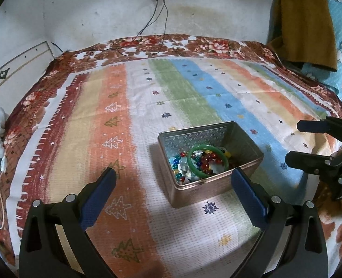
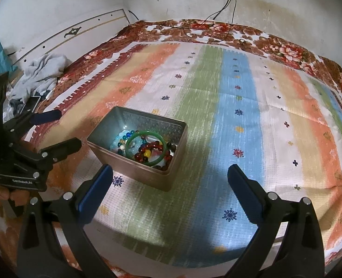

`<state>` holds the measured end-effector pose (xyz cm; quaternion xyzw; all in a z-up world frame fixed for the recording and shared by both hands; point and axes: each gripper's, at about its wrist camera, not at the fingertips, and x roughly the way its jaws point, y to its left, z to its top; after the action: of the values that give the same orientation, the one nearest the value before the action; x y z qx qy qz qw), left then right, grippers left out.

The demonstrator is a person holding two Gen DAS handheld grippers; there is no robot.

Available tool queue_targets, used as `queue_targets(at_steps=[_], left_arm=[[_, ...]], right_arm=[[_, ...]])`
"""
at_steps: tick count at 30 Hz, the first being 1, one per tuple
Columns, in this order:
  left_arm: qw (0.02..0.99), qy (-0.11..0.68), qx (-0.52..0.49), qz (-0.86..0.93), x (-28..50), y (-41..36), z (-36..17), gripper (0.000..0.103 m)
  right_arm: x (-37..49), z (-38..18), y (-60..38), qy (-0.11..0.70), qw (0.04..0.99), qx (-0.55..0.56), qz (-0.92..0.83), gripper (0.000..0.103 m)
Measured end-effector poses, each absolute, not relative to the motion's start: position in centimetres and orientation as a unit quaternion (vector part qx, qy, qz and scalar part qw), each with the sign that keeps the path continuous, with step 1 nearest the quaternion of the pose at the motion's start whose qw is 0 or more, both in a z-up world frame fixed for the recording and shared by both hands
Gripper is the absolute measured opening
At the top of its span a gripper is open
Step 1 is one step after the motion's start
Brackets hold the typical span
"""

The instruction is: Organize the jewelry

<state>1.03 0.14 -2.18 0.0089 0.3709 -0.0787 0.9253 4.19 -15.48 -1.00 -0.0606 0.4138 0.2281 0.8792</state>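
An open metal tin [image 1: 247,143] [image 2: 178,136] stands on the striped cloth. Inside it lie a green bangle [image 1: 190,164] [image 2: 134,139] and several coloured bead bracelets [image 1: 205,162] [image 2: 147,150]. My left gripper [image 1: 173,176] is open and empty, just in front of the tin and slightly above it; it also shows at the left of the right wrist view [image 2: 66,131]. My right gripper [image 2: 169,173] is open and empty, in front of the tin's near right corner; it also shows at the right of the left wrist view [image 1: 293,141].
The striped cloth [image 1: 129,120] [image 2: 240,115] covers a floral bedspread [image 1: 194,44]. Grey clothes [image 2: 41,74] and a phone [image 2: 30,105] lie at the left edge. Cables [image 1: 157,23] hang from a wall socket. A mustard garment [image 1: 307,23] hangs at right.
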Motion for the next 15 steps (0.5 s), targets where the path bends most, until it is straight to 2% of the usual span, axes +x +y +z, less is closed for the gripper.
queue_targets(at_steps=[15], left_arm=[[0.929, 0.359, 0.013, -0.092, 0.75, -0.2, -1.98, 0.097]], right_arm=[[4.19, -1.22, -15.16, 0.42, 0.875, -0.056, 0.234, 0.098]])
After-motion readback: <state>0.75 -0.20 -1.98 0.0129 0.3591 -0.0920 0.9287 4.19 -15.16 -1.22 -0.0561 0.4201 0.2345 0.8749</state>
